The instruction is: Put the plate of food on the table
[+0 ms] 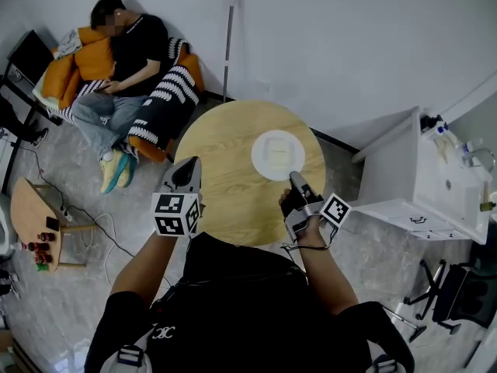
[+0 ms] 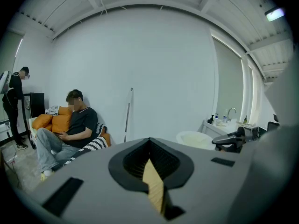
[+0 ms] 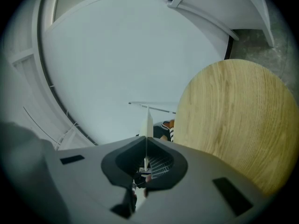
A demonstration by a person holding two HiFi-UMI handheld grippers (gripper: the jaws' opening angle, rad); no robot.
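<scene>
Right hand-held gripper (image 1: 296, 179): rolled on its side, jaws pressed together on the near-right rim of the plate (image 1: 258, 162). In the right gripper view the rim shows edge-on between them as a thin white sliver.

Left hand-held gripper (image 1: 189, 169): jaws together, nothing between, only wood showing through the slit. It hovers over the near-left part of the bench (image 1: 225, 189), well apart from the plate.

The plate is white and lies over the right-centre of the round wooden bench, with a pale square of food (image 1: 277, 153) in its middle. Cannot tell if its base is fully down or a touch above the wood.

Beyond the bench there is a seated person (image 1: 128, 53) at far left and a white cabinet (image 1: 404, 181) at right.

Step, as I judge it: the set-down, nearly done. To do it well:
- Hold the plate level so the food does not slide.
- Lower until the base sits flat.
- Part the jaws gently and draw the right hand-held gripper straight back in the rim's plane, not up, so the rim is not flipped.

A one-sided rim grip means the far edge may droop, so go slow. The plate is well inside the bench edge and needs no further push. The left one has no job here.
</scene>
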